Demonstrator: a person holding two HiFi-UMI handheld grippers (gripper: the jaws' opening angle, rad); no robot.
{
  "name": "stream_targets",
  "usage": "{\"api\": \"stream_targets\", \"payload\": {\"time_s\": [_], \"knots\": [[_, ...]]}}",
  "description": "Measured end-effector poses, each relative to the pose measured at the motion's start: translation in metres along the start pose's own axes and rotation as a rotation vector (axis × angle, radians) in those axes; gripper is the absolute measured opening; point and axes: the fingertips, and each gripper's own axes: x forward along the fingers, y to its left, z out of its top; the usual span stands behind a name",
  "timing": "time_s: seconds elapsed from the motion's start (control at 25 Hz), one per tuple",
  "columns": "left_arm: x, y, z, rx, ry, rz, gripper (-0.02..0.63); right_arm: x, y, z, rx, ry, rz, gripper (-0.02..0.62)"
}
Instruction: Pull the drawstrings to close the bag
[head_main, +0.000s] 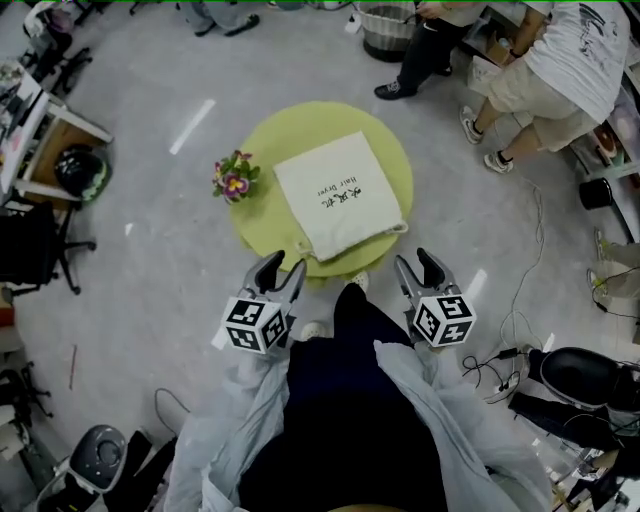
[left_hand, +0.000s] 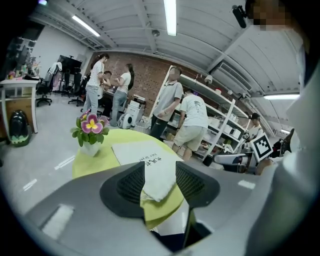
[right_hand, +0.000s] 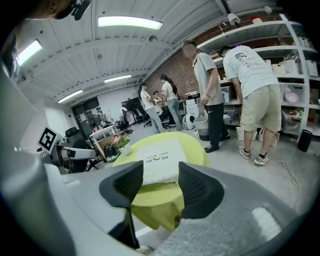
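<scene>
Closest to me, the left gripper (head_main: 287, 265) and the right gripper (head_main: 416, 263) hang short of the round green table (head_main: 268, 135). Each has its jaws partly apart with nothing in them; only the table edge and cloth show through the gaps. The bag (head_main: 335, 195) lies flat on the near half of the table with its mouth towards the person. The drawstrings (head_main: 398, 229) look to trail from its two near corners, thin and pressed against the cloth. That is my first worry: a pinch there could easily take fabric along with the cord, or miss the cord altogether. Next, the bag looks light and nothing pins it, so a one-sided or inward tug would likely drag it over the near rim instead of cinching the mouth. Pulling the two cords apart would be safer. Just beyond, on the left, a small flower pot (head_main: 234, 177) stands near the bag's far corner, where a wide sweep by the left gripper could tip it. As for writing, the marker cubes (head_main: 256, 324) carry only black-and-white patterns. The print (head_main: 341, 192) on the bag seems to read "Hair Dryer" beside larger characters I cannot make out.
</scene>
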Motion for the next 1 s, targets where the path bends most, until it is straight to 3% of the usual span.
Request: {"api": "stream_targets", "payload": {"time_s": [0.16,0.36,0.64,1.0], "knots": [[0.016,0.0,-0.001,-0.018,0.03,0.02,0.19,0.017,-0.02,0.005,-0.008,0.042,0.028,0.212],[0.031,-0.014,-0.019,0.036,0.153,-0.048,0.207,0.036,-0.041,-0.006,-0.056,0.135,0.073,0.212],[0.045,-0.008,-0.054,0.244,0.361,-0.102,0.231,0.064,-0.062,-0.03,-0.222,0.277,0.213,0.212],[0.061,0.013,-0.085,0.642,0.67,-0.192,0.235,0.091,-0.077,-0.054,-0.405,0.497,0.361,0.212]]}}
